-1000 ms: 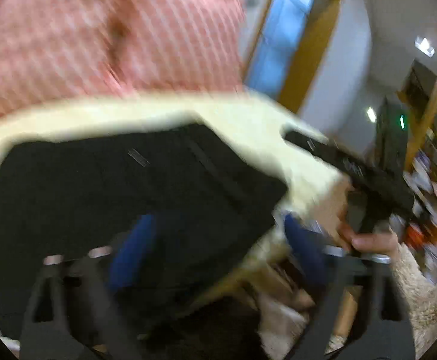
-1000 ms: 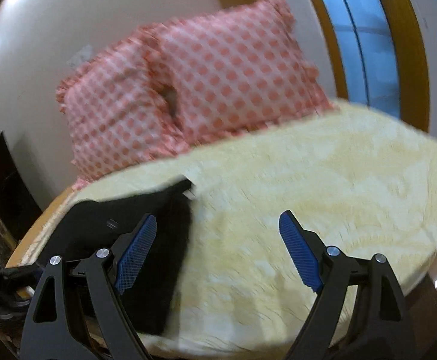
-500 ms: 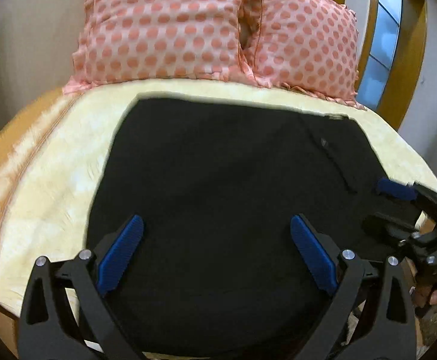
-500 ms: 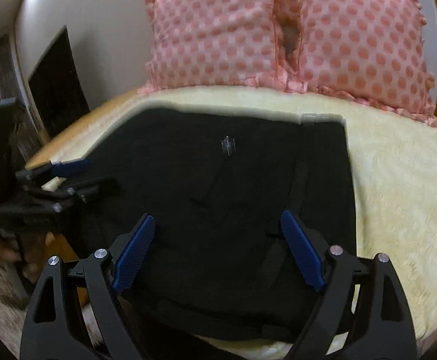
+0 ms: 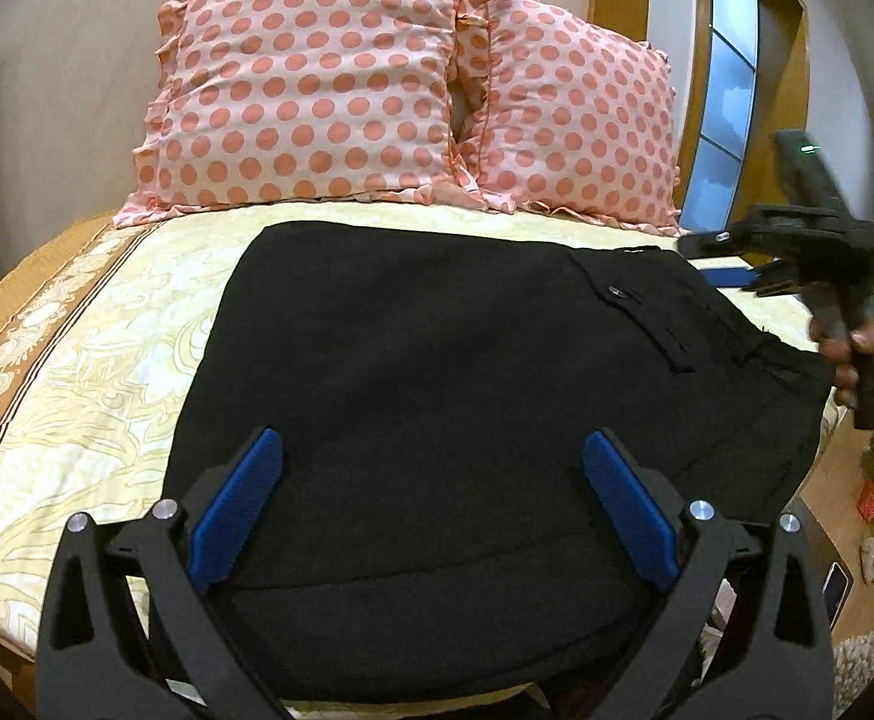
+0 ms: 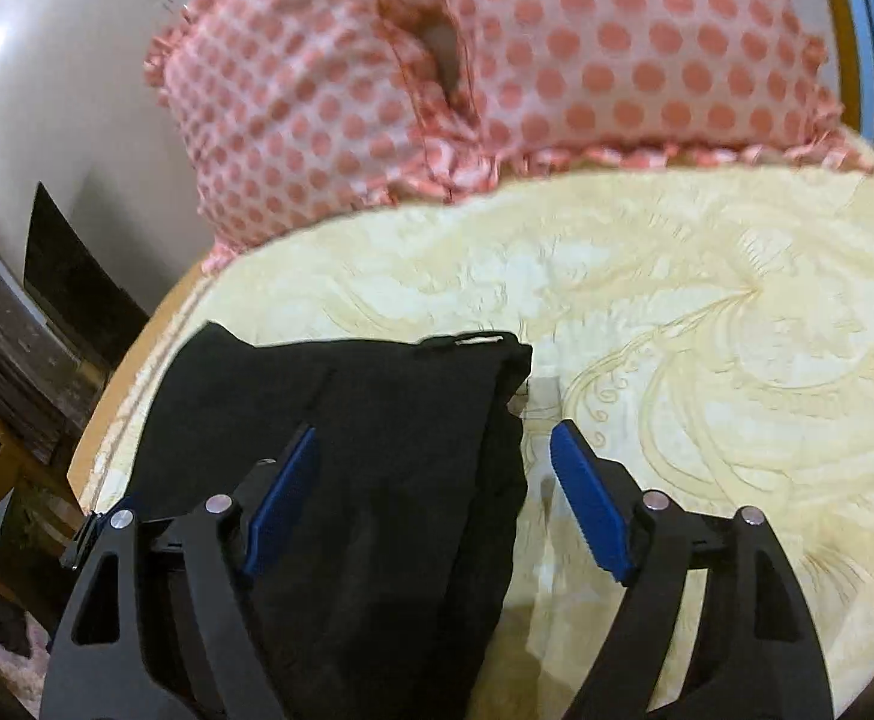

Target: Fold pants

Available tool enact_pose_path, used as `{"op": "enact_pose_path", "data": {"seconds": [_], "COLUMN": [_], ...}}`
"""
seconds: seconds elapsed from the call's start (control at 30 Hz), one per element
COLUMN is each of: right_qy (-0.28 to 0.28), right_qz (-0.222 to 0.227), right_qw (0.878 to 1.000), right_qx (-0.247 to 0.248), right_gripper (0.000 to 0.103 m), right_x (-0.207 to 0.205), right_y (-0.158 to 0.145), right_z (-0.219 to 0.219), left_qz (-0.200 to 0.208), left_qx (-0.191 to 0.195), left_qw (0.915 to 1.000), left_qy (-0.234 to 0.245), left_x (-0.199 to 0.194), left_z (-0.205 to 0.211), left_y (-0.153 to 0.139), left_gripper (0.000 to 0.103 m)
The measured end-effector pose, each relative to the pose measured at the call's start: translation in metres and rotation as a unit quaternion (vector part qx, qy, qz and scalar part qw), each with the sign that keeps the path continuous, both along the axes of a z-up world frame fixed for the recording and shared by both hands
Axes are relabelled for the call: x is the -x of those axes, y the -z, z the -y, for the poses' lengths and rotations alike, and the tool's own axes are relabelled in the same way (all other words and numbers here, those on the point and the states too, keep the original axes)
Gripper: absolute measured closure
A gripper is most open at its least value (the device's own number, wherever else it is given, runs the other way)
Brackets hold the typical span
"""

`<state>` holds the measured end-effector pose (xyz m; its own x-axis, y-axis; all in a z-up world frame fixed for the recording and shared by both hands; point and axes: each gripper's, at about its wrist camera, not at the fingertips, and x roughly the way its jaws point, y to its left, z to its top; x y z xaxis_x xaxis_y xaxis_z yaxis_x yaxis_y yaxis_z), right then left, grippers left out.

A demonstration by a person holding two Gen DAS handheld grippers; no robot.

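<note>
Pants: black pants point(image 5: 437, 396), folded to a broad flat panel, lie on the bed point(image 5: 77, 372) near its front edge; the waistband with its button point(image 5: 615, 290) is at the right side in the left wrist view.
Bed cover: cream bedspread point(image 6: 706, 312) with a swirl pattern and a brown striped border.
Pillows: two pink polka-dot pillows point(image 5: 317, 90) with ruffled edges stand side by side at the head of the bed, apart from the pants.
Left gripper: left gripper point(image 5: 431, 510) hovers over the near part of the pants; fingers point(image 5: 239, 510) spread wide, blue pads clear of the cloth, nothing gripped.
Right gripper: right gripper point(image 6: 434, 504) is angled down over the right edge of the pants; fingers point(image 6: 586, 510) are closing. The fabric edge lies between them, pads not pressing on it.
Hand: a hand point(image 5: 868, 354) holds the right gripper's handle, seen at the right of the left wrist view.
</note>
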<state>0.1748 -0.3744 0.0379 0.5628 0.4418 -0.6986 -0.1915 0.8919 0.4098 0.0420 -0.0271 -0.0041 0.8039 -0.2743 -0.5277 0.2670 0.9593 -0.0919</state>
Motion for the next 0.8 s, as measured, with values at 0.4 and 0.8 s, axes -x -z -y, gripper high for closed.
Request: {"op": "enact_pose_path", "data": {"seconds": [0.4,0.8], "right_qy": [-0.057,-0.059], "right_qz": [0.003,-0.009], "right_qw": [0.998,0.998], "right_qx": [0.021,-0.014], "right_gripper": [0.058,0.063], "right_x": [-0.006,-0.020], "right_y": [0.012,0.021], "right_z": [-0.018,-0.013], "left_qz": [0.007,-0.034], "left_qx": [-0.003,0.041], "left_qw": [1.0000,0.9983], "left_qy": [0.003,0.021], "left_x": [0.000,-0.011], "left_z": [0.001,-0.015], "left_y": [0.001,-0.018], "left_gripper": [0.002,0.002]}}
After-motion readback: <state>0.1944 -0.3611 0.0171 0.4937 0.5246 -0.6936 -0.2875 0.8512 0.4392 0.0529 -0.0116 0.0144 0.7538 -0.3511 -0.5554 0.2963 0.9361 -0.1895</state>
